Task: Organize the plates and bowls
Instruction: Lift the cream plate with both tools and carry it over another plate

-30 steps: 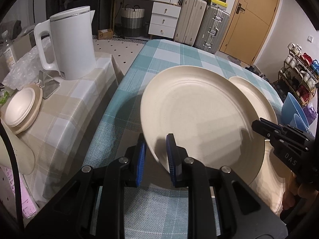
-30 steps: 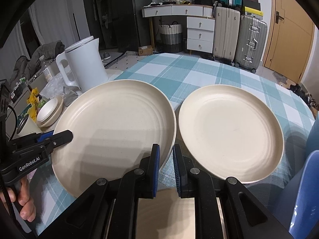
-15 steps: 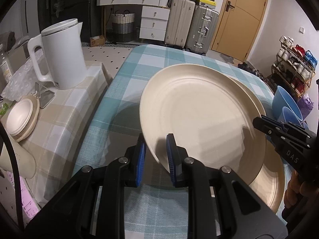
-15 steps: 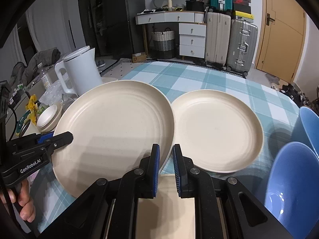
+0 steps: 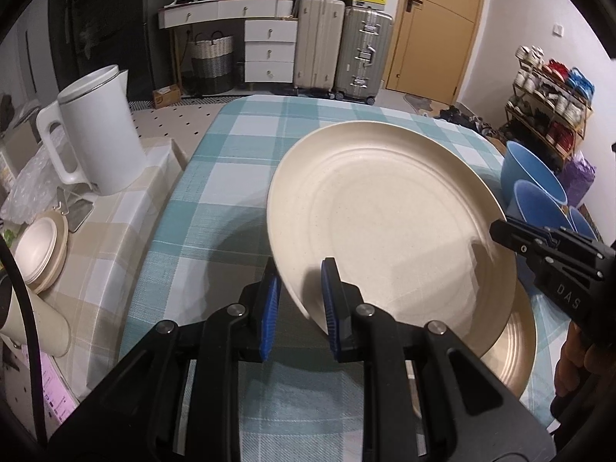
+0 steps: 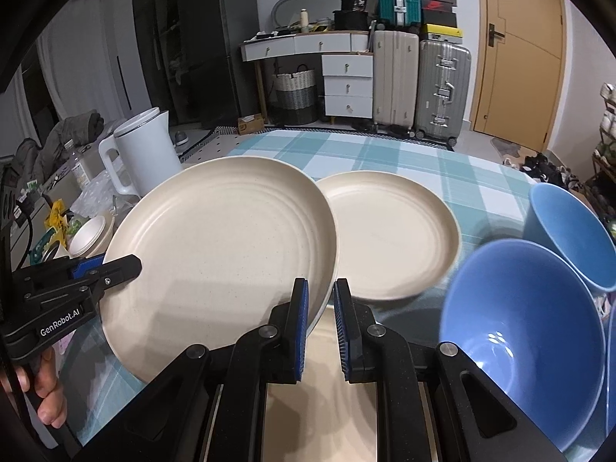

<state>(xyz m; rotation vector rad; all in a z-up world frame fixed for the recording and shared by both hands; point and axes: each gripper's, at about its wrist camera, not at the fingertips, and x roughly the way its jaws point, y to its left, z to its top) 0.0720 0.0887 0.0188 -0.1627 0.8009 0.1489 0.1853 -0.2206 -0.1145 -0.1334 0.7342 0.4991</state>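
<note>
Where the teal-checked table (image 5: 231,177) meets a beige-checked side table (image 5: 115,231), a white kettle (image 5: 96,134) stands; suitcases (image 5: 346,54) and a door (image 5: 435,30) lie behind. Left view: left gripper (image 5: 298,308) pinches the near rim of a round, matte cream plate (image 5: 385,231), ridged in rings, tilted above a second plate (image 5: 516,350).

Right view: right gripper (image 6: 320,327) clamps the same plate's (image 6: 223,246) opposite rim; glossy blue bowls (image 6: 523,327) sit right.

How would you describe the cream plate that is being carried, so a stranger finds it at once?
Start at the teal checked table. Two cream plates show above it; the carried plate is the left one beside the white kettle. Only this plate is lifted and tilted, pinched at its rim by the left gripper and the right gripper.
</note>
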